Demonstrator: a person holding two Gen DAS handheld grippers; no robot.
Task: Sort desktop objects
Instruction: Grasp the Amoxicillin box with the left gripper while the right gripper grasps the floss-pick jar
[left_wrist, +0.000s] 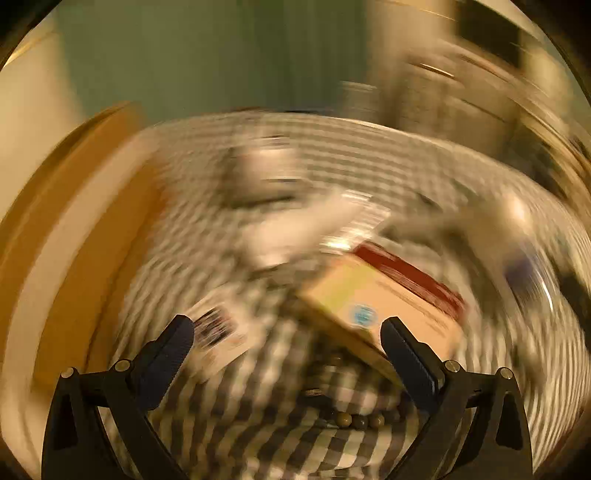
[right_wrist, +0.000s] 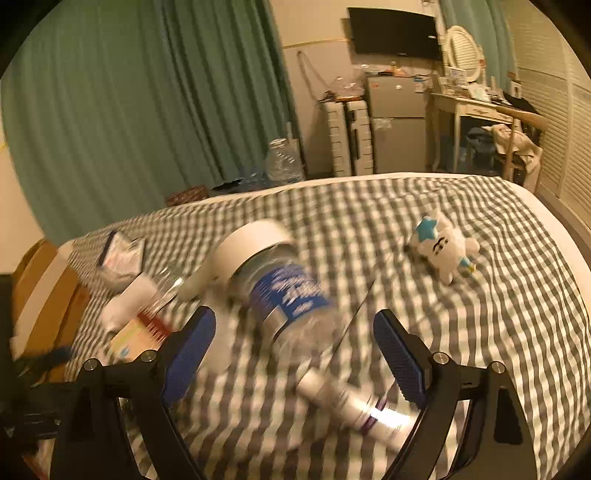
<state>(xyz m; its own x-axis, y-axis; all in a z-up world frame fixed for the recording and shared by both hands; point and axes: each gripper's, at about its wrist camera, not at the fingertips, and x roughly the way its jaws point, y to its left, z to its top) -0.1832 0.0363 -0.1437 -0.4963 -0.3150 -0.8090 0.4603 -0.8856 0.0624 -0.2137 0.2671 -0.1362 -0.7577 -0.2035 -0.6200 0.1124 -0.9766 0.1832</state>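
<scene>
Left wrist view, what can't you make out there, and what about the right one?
- Left wrist view: motion blur smears the box print and the pale items beyond it.
- Left wrist view: beads partly hidden by the box.
- Right wrist view: bottle label blurred, unreadable.
- Right wrist view: tube text blurred, its end behind the right tool.

My right gripper (right_wrist: 293, 354) hangs with both blue-padded jaws spread wide, nothing between them pressed. Ahead on the grey-and-white checked bedcover (right_wrist: 498, 332) lies a clear plastic bottle with a blue label (right_wrist: 291, 299), on its side; a white tube (right_wrist: 351, 406) lies just below it. A roll of white tape (right_wrist: 251, 243) sits by the bottle's far end. A small white plush toy with a blue star (right_wrist: 443, 251) rests well apart, to the right
</scene>
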